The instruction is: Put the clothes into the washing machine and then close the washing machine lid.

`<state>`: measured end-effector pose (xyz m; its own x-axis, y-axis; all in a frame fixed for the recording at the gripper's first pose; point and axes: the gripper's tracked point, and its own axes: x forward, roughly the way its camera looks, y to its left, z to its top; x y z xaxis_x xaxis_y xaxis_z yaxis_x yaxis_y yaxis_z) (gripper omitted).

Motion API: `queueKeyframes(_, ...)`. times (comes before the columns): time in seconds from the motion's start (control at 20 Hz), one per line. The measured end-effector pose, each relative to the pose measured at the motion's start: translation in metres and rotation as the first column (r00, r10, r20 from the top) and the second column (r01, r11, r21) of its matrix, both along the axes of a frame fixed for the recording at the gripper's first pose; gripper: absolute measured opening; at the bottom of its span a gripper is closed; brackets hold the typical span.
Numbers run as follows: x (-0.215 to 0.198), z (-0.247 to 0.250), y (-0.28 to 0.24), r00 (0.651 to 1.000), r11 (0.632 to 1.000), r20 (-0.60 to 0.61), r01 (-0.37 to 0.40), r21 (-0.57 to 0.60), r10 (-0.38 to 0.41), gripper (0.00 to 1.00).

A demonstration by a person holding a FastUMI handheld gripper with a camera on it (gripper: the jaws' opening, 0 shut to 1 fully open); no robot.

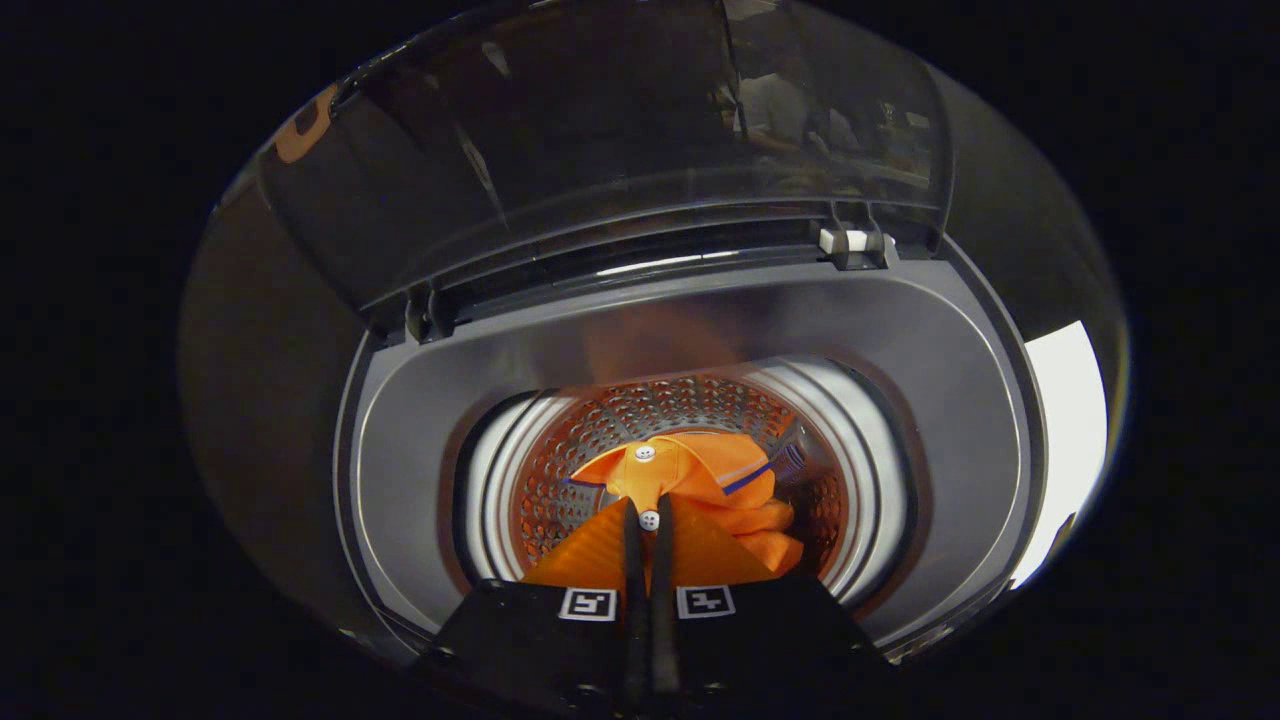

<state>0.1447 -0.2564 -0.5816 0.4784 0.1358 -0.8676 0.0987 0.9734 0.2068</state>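
Count first: you have one washing machine (930,400), top-loading, one lid (600,150), one drum (600,440), and one garment, an orange shirt (700,480). Two white buttons (645,453) show on the shirt's placket, one above the other; the lower one sits right at your fingertips.

Your gripper (649,525) is pointed down into the drum mouth. The two fingers (632,570) are drawn almost together, with only a thin slit between them, and orange cloth fills that slit and spreads out to both sides of them. They are pinched on the shirt at the placket.

The shirt is bright orange with a ribbed weave, a collar edged by a thin blue stripe, and folds bunched toward the right side of the drum. It hangs inside the drum opening, just ahead of and around the fingers.

The drum wall is perforated metal and picks up an orange tint from the cloth. A grey tub rim (420,480) rings it. The lid is tinted, see-through, and stands raised beyond the opening, hinged at the back. The booth around the machine is dark.
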Motion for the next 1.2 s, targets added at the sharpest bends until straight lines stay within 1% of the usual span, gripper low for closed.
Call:
queueKeyframes(0.25,0.000,-0.002,0.000,1.000,1.000,-0.017,0.000,0.004,0.000,0.08)
queueKeyframes(0.4,-0.001,-0.006,-0.004,0.999,1.000,-0.032,-0.005,-0.024,0.004,0.08)
queueKeyframes(0.55,-0.005,-0.008,-0.006,0.999,0.999,-0.036,0.010,-0.042,-0.012,0.18)
queueKeyframes(0.75,-0.005,-0.009,-0.009,1.000,0.997,-0.028,0.009,-0.076,-0.011,0.91)
queueKeyframes(0.8,-0.008,-0.009,-0.008,0.999,0.997,-0.034,0.004,-0.075,-0.006,0.91)
queueKeyframes(1.0,-0.009,-0.004,-0.012,1.000,0.997,-0.026,-0.005,-0.081,0.003,1.00)
queueKeyframes(1.2,-0.009,0.014,-0.016,1.000,0.997,0.010,-0.001,-0.082,0.002,1.00)
